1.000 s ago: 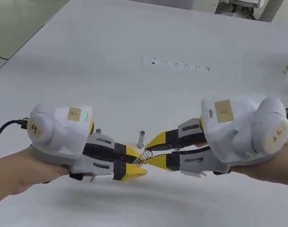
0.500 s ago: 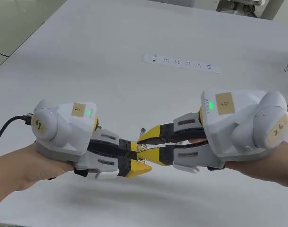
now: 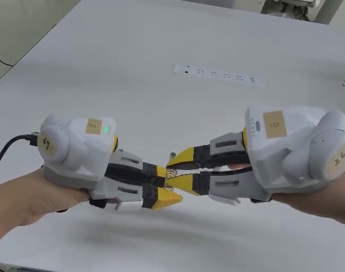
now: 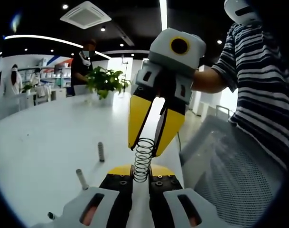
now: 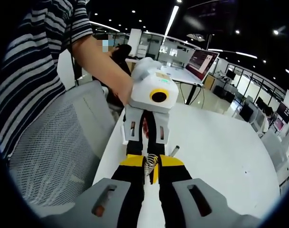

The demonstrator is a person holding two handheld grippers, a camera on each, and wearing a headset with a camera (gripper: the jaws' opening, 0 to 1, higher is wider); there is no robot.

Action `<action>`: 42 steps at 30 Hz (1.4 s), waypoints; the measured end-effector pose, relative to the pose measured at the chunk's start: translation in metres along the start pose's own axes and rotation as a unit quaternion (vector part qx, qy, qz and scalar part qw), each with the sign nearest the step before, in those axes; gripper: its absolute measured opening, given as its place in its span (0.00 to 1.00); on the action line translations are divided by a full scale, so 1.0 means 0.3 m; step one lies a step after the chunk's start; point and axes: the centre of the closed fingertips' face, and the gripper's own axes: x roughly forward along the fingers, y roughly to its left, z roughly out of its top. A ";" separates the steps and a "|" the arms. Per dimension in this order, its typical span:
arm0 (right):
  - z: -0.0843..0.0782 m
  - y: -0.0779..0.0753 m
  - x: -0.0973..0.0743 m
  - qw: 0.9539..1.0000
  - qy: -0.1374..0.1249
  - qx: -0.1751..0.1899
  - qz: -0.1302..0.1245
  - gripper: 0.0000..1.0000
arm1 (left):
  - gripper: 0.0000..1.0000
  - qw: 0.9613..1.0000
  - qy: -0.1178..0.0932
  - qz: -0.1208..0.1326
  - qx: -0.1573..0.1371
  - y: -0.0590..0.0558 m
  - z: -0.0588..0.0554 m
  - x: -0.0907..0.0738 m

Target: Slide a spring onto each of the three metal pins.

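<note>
A small steel coil spring (image 3: 170, 176) hangs between my two grippers above the white table (image 3: 132, 102). My left gripper (image 3: 165, 185) is shut on one end of the spring (image 4: 143, 160), which stands up from between its yellow tips (image 4: 135, 172). The right gripper (image 3: 174, 172) faces it nose to nose. Its yellow jaws (image 4: 144, 149) pinch the other end of the spring (image 5: 150, 166). One metal pin (image 3: 172, 155) stands just behind the tips. In the left gripper view, three pins (image 4: 101, 152) (image 4: 81, 178) (image 4: 50, 215) stand upright and bare on the table.
A white power strip (image 3: 217, 75) lies further back on the table. A black cable (image 3: 7, 152) runs off from the left gripper. A mesh chair (image 5: 63, 142) stands at the table's near edge, and a potted plant (image 4: 104, 81) at its far end.
The right gripper's jaws, wider apart a second ago, have closed onto the spring. Both grippers have drawn closer together and lifted slightly.
</note>
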 end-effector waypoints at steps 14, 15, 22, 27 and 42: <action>-0.002 -0.016 -0.007 1.000 0.002 0.000 -0.012 0.07 | 0.14 1.000 0.006 0.011 -0.005 0.017 -0.017 -0.043; -0.003 -0.017 -0.008 1.000 0.003 -0.001 -0.012 0.07 | 0.14 1.000 0.006 0.014 -0.005 0.020 -0.020 -0.051; -0.015 -0.025 -0.013 1.000 0.007 0.000 -0.018 0.07 | 0.18 1.000 0.005 0.024 -0.017 0.032 -0.046 -0.096; -0.025 -0.035 -0.015 1.000 0.010 0.000 -0.025 0.07 | 0.21 0.999 -0.001 0.039 -0.026 0.046 -0.055 -0.121; -0.044 -0.051 -0.019 0.999 0.017 -0.002 -0.039 0.07 | 0.33 0.993 -0.020 0.104 -0.054 0.106 -0.093 -0.252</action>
